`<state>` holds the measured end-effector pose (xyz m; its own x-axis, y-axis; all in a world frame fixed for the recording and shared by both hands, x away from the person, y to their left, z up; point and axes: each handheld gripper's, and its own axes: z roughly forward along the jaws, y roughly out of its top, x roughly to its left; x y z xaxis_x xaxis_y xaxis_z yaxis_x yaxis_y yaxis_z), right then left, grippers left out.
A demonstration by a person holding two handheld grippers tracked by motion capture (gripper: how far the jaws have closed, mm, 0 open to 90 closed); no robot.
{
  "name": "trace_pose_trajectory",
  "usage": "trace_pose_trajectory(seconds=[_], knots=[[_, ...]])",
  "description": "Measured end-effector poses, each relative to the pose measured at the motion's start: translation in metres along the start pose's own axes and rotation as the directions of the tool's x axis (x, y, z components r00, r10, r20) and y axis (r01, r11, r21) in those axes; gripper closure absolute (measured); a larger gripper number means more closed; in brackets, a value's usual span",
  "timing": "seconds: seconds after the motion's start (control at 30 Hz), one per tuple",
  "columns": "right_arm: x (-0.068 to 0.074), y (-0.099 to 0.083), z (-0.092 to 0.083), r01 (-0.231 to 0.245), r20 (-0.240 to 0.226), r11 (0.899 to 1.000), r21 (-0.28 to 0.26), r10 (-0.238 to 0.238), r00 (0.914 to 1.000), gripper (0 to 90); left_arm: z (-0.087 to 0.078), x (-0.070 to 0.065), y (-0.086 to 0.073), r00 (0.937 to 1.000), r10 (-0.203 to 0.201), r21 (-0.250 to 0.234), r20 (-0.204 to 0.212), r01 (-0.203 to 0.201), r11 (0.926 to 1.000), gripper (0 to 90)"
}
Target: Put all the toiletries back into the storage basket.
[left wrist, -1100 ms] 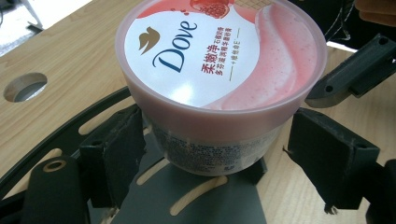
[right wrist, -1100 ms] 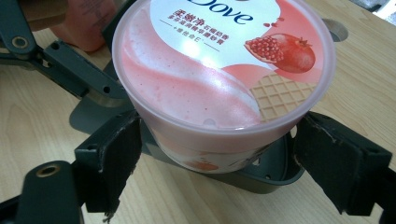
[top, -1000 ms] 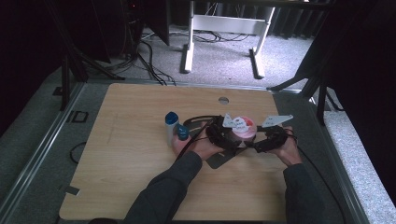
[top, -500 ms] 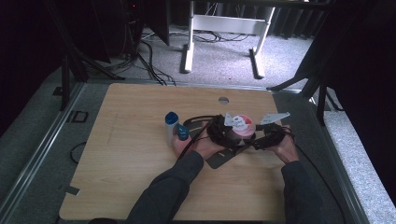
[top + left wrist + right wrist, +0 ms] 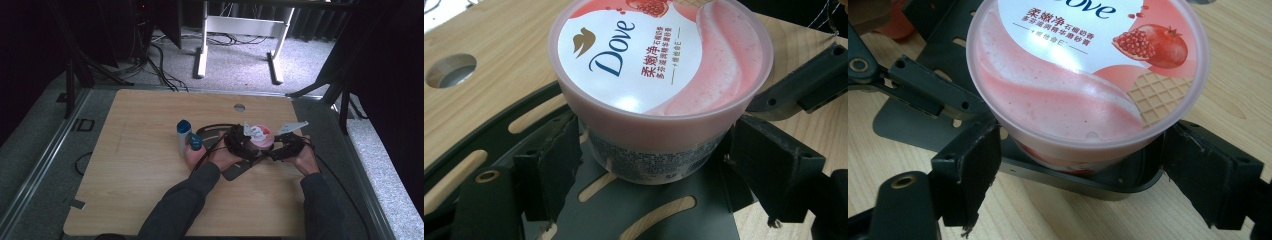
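Pink Dove tub (image 5: 659, 85) stands upright on a dark slotted plate (image 5: 644, 220), right of centre on the wooden table (image 5: 140, 165). Left gripper (image 5: 239, 143) flanks the tub body under the lid rim; jaws close beside it on both sides, contact on the left side likely, firm grip uncertain. Right gripper (image 5: 1075, 175) comes from the opposite side, jaws wide, tub between them with gaps. Judgement: two-sided approach steadies the tub for lid removal. Blue-capped bottle (image 5: 184, 135) stands to the left.
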<state>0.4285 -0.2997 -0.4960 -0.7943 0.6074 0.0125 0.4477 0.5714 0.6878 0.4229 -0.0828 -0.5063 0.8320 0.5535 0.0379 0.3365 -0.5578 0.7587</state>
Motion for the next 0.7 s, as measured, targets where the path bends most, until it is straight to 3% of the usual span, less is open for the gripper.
trace_pose_trajectory(seconds=[0.7], knots=[[0.002, -0.0019, 0.0082, 0.019, 0.026, 0.998, 0.054, -0.02, 0.9995, 16.4, 0.0089, -0.0005, -0.0047, 0.9999, -0.012, 0.038, 0.006, 0.012, 0.9992, 21.3]])
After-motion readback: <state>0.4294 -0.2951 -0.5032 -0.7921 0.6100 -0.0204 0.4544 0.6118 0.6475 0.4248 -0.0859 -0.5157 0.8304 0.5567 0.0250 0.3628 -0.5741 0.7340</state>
